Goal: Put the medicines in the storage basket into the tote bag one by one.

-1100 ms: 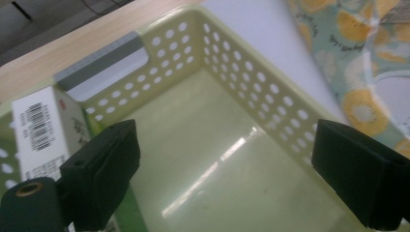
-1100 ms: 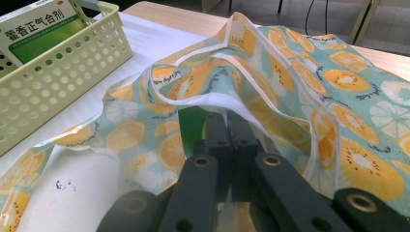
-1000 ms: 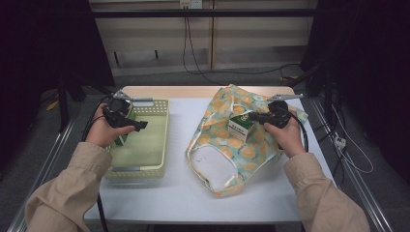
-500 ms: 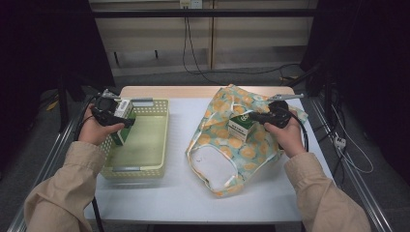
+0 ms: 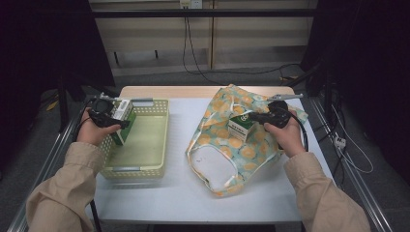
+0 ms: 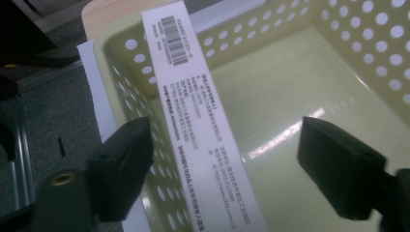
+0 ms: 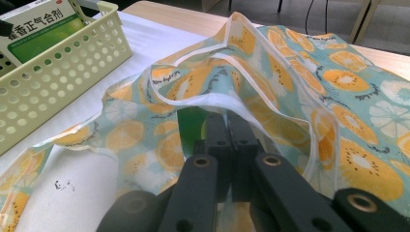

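My left claw (image 5: pixel 117 123) sits over the near-left corner of the yellow basket (image 5: pixel 159 137), and its jaws have just been closing, though they are still spread: in the left gripper view both black pads stand clear of the white-and-green box (image 6: pixel 205 130) that runs between them. The box's long axis goes from me away toward the far wall of the basket, its barcode end farthest from the claw, and it leans against the basket's left perforated wall. Seen from above, the box (image 5: pixel 123 118) stands tilted inside that left wall. To the right of it the basket floor is bare, so there is open room across to the opposite wall.

My right claw (image 7: pixel 227 121) is pressed together on the white-trimmed edge of the orange-print cloth bag (image 7: pixel 309 82); something green shows just behind the tips. From above, that claw (image 5: pixel 256 117) is at the bag's (image 5: pixel 227 145) middle, beside a second green-and-white box (image 5: pixel 240 128) standing upright on the bag. The bag lies right of the basket on the white worktop (image 5: pixel 179 193), with a bare strip between them.
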The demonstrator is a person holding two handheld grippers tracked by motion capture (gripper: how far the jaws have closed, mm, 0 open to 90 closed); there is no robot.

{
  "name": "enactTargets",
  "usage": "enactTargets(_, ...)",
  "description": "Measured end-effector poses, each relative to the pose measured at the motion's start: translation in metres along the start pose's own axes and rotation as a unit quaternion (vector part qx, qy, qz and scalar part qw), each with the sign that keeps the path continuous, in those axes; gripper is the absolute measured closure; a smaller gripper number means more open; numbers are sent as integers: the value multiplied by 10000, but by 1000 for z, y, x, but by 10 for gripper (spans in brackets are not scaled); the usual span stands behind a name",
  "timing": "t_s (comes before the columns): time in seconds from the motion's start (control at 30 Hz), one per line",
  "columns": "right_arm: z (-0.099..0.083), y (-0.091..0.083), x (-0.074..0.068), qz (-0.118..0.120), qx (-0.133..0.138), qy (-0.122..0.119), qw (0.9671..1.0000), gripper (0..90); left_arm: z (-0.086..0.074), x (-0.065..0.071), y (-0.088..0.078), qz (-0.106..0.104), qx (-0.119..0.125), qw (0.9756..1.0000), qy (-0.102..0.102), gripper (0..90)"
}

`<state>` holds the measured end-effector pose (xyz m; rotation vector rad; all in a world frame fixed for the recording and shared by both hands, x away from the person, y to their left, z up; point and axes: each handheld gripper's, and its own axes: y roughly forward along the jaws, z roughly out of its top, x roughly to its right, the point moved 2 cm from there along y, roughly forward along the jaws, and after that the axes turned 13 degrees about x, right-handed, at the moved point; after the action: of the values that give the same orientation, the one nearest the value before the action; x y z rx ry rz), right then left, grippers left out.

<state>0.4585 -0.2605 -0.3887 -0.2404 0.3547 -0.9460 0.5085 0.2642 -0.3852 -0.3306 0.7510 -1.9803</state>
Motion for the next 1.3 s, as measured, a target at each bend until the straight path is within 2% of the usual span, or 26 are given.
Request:
enactTargets(0.1,0,0,1,3,12,12,10000,900,-2,4,4,-95,-114,9997,-189,501)
enactTargets(0.17,0,0,1,-5,15,11,10000,900,-2,9,6,-102,-170,9996,-213,534)
enactTargets(0.23,1,-1,1,-2,28,12,10000,900,1,12,5,31,-157,9999,-52,584)
enactTargets(0.27,1,-1,1,2,34,13,10000,900,3,14,4,-111,-110,9997,-177,627)
enactTargets(0.3,1,-1,0,6,30,7,10000,900,5,16,2,-189,-94,9995,-225,630)
enactTargets(0.37,1,-1,0,4,21,-7,10000,900,9,21,0,-168,-97,9997,-138,630)
enactTargets(0.43,1,-1,1,0,22,7,10000,900,15,26,-5,-338,-6,9992,-215,631)
enactTargets(0.6,1,-2,1,-7,20,2,10000,900,34,39,-21,-582,195,9979,-195,631)
enactTargets(0.67,1,-1,1,0,31,8,10000,900,43,45,-29,-801,300,9962,-143,631)
enactTargets(0.73,1,-1,1,-2,36,13,10000,900,51,52,-36,-935,484,9944,-72,632)
enactTargets(0.83,1,-1,2,-16,43,24,10000,900,62,64,-45,-1045,552,9930,8,631)
enactTargets(0.93,2,-1,1,-20,47,21,10000,900,72,78,-52,-1310,686,9888,190,631)
enactTargets(1.03,4,-2,2,-25,65,26,10000,900,80,97,-56,-1625,761,9832,325,631)
enactTargets(1.13,6,-3,2,-33,102,20,9999,900,85,121,-56,-1910,808,9769,511,631)
enactTargets(1.3,9,-5,1,-37,119,12,9999,900,91,162,-51,-2380,810,9646,803,631)
